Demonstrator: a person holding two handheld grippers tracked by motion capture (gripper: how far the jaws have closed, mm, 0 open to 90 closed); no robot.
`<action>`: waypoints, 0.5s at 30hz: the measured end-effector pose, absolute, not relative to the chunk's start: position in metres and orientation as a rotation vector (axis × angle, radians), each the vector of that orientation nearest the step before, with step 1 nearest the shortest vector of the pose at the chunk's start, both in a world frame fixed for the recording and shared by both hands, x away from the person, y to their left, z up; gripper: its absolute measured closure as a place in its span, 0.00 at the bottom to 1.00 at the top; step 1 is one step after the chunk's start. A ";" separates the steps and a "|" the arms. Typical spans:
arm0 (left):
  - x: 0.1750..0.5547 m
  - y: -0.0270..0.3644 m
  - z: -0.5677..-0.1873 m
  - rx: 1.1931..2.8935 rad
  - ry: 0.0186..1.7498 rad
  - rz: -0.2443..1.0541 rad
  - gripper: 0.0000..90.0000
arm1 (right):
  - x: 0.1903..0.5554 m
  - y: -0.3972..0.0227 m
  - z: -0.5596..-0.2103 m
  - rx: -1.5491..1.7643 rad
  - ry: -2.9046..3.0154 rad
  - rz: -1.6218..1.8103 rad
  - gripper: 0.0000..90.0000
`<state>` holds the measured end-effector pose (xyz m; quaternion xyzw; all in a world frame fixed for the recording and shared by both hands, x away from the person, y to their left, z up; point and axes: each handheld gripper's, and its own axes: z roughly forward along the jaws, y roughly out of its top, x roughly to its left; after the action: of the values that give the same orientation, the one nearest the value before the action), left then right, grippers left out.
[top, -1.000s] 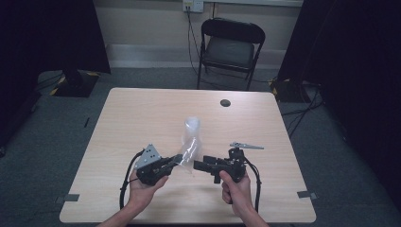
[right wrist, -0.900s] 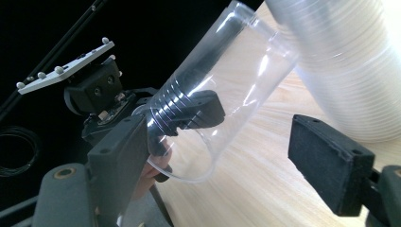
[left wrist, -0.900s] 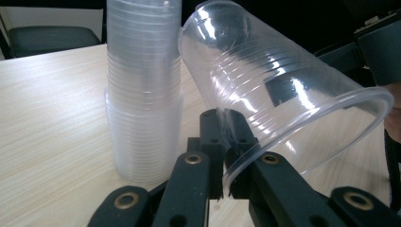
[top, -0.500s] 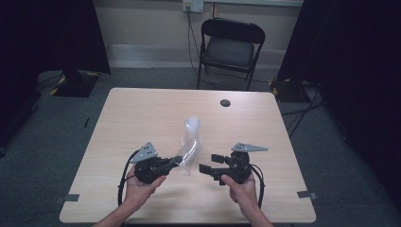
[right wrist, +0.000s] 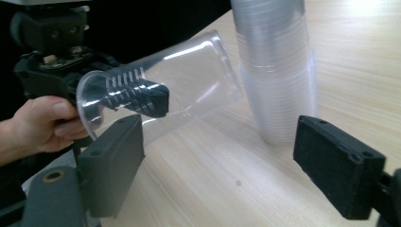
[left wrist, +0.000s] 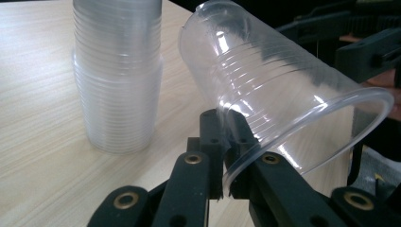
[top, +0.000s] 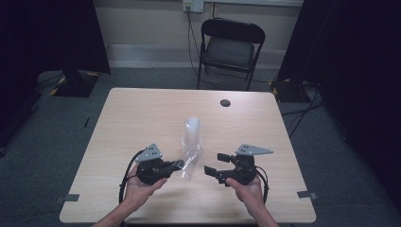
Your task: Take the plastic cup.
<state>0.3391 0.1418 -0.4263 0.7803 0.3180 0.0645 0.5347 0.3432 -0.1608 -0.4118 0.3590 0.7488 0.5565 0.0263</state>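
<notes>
A single clear plastic cup [top: 191,161] lies tilted on its side just above the table, its base beside a tall upright stack of clear cups [top: 191,132]. My left gripper [top: 177,164] is shut on the cup's rim [left wrist: 227,156], one finger [right wrist: 139,97] inside the cup [right wrist: 189,85] and one outside. My right gripper [top: 215,163] stands a little to the right of the cup. Its jaws have just been opening and nothing is between them; its pads [right wrist: 113,163] frame the stack [right wrist: 276,66] from a distance. The stack [left wrist: 118,71] stands left of the cup [left wrist: 283,94].
The pale wooden table [top: 142,113] has a small dark round cap [top: 225,102] near its far edge. A black folding chair [top: 229,42] stands behind it. The person's hand [right wrist: 42,123] holds the left gripper at the near edge.
My right gripper has drawn back to the right, away from the cup, and its jaws have spread apart. The left gripper and the cup have stayed where they were.
</notes>
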 end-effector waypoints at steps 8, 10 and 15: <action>0.342 0.138 -0.431 1.934 0.749 0.132 0.97 | 0.341 -0.161 -0.410 1.000 2.338 1.668 0.21; 0.344 0.137 -0.433 1.952 0.774 0.118 0.97 | 0.339 -0.157 -0.410 0.950 2.380 1.617 0.22; 0.346 0.137 -0.436 1.992 0.752 0.090 0.97 | 0.337 -0.152 -0.411 0.891 2.413 1.564 0.22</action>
<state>0.3457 0.1366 -0.4357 0.8180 0.3087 0.0371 0.4839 0.3372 -0.1524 -0.4106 0.2954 0.7998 0.5184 0.0658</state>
